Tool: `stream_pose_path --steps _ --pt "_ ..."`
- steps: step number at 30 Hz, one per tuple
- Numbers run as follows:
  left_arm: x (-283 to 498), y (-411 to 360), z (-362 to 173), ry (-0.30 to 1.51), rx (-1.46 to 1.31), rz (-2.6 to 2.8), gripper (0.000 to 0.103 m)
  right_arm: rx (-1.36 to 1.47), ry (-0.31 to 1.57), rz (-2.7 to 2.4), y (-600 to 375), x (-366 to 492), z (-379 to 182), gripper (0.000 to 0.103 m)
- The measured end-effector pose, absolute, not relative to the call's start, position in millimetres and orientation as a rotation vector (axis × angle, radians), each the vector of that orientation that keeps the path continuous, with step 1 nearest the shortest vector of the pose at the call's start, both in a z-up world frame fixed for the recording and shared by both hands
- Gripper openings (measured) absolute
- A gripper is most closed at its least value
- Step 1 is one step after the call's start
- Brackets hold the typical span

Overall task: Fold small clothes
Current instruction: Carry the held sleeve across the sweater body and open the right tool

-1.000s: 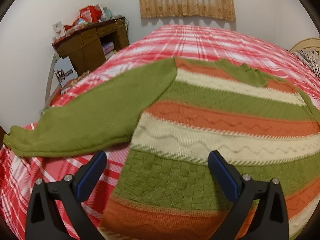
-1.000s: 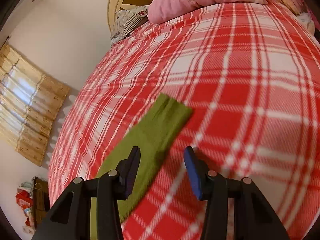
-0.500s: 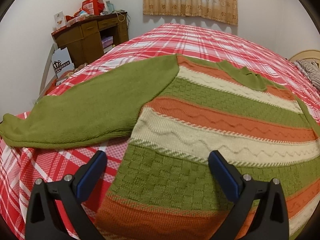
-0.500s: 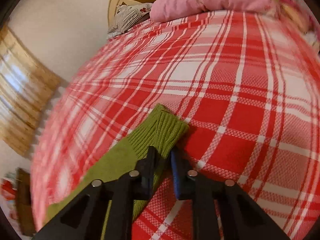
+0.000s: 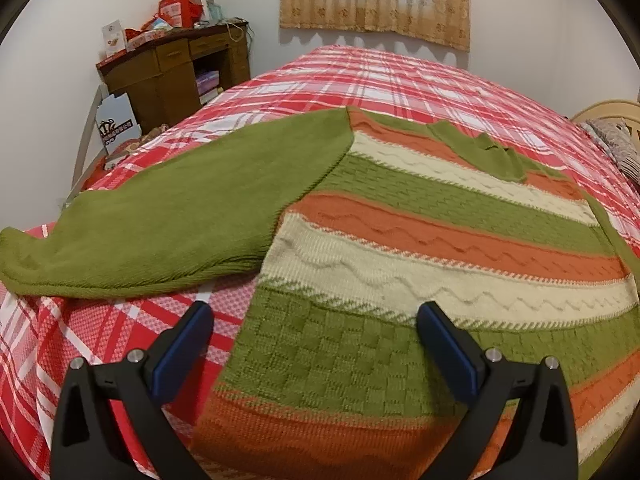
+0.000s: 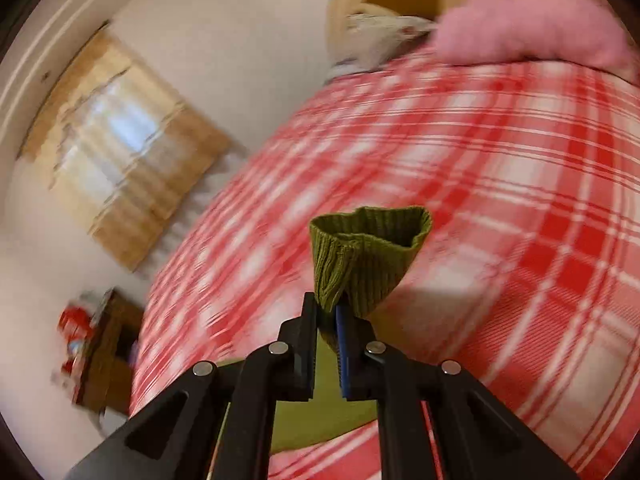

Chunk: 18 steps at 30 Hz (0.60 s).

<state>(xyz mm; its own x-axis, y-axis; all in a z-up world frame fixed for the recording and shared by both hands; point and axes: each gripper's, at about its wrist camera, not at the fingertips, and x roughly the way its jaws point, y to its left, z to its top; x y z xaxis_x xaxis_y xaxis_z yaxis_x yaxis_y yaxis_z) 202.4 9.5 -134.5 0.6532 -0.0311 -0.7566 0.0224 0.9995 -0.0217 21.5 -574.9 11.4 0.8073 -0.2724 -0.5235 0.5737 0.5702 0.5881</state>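
Green ribbed knit marks the step in hand: a sleeve fold on the striped sweater (image 5: pixel 420 248), which lies flat on the red plaid bed (image 5: pixel 400 76), filling the centre and right of the left wrist view. Its left sleeve (image 5: pixel 160 224) stretches to the left edge of that frame. At bottom centre the left gripper (image 5: pixel 312 344) hangs released over the hem, jaws wide, nothing between them. In the right wrist view the right gripper (image 6: pixel 326 320), its jaws having just closed, is clenched on the sleeve cuff (image 6: pixel 368 256), raised off the bed at centre frame. Next, I judge, the cuff must be carried across the sweater's body and laid flat
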Motion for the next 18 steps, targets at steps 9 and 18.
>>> stream_pose_path --steps 9,18 --pt "191.7 60.6 -104.0 0.789 -0.019 0.048 0.103 0.666 0.485 -0.188 -422.7 101.4 46.9 0.008" --pt "189.2 118.8 -114.6 0.719 -0.020 0.195 0.103 0.588 0.606 0.058 -272.4 197.8 12.4 0.008"
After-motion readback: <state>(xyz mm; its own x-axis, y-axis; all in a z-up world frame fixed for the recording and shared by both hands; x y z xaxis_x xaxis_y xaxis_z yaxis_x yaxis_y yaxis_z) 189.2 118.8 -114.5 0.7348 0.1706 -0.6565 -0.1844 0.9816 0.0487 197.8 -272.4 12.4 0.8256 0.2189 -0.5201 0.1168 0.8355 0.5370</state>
